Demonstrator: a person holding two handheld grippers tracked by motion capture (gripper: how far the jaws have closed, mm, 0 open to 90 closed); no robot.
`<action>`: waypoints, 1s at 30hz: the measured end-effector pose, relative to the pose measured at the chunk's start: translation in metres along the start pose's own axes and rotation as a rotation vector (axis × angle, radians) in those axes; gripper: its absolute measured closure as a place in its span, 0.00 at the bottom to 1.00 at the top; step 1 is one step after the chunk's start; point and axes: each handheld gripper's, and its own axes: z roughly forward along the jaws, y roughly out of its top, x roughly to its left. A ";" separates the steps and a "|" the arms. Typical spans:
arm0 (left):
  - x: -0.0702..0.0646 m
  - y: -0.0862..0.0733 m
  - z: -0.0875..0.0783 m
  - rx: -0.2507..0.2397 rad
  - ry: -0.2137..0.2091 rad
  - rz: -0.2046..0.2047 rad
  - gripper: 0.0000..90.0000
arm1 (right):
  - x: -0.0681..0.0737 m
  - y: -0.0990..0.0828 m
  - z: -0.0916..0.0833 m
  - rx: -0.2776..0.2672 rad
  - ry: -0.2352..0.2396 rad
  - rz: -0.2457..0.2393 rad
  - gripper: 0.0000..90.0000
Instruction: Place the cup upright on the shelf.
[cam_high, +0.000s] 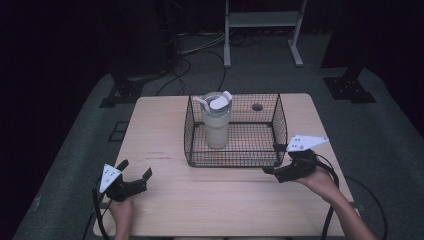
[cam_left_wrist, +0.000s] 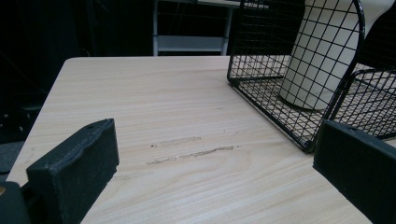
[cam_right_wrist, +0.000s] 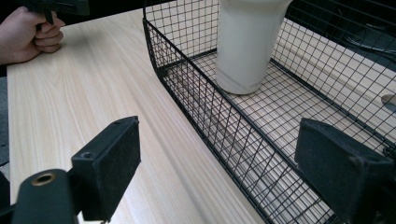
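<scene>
In the high view, a black wire basket (cam_high: 235, 131) is sitting on the far middle of a pale wooden table (cam_high: 165, 200). A tall whitish tumbler with a lid (cam_high: 217, 121) is standing upright inside the basket, toward its left half. The left gripper (cam_high: 136, 176) is resting near the table's front edge, well apart from the basket and down-left of it, with its jaws spread and nothing between them; a hand (cam_high: 122, 210) is holding it from below. The right gripper (cam_high: 274, 159) is lying just beside the basket's near right corner, its jaws spread too, gripped by the other hand (cam_high: 322, 184).

In the left gripper view, the two black jaws are standing wide apart over bare wood. The basket (cam_left_wrist: 299, 84) is sitting to the upper right, with the tumbler (cam_left_wrist: 322, 56) behind its mesh.

In the right gripper view, the jaws are straddling the basket's (cam_right_wrist: 233, 126) near wall, one outside on the table, one over the mesh, touching nothing I can make out. The tumbler (cam_right_wrist: 247, 44) is standing inside, beyond the wall. The left hand (cam_right_wrist: 28, 35) is showing far off, away from the basket.
</scene>
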 end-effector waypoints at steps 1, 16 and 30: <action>0.000 0.000 0.000 0.001 0.001 0.000 0.00 | 0.000 -0.001 0.000 0.002 -0.001 -0.001 0.15; 0.000 0.000 0.000 0.006 0.003 0.001 0.00 | 0.003 -0.021 -0.003 -0.001 -0.008 0.028 0.15; 0.000 0.000 0.000 0.004 0.004 -0.001 0.00 | 0.010 -0.046 -0.006 0.002 -0.026 0.059 0.15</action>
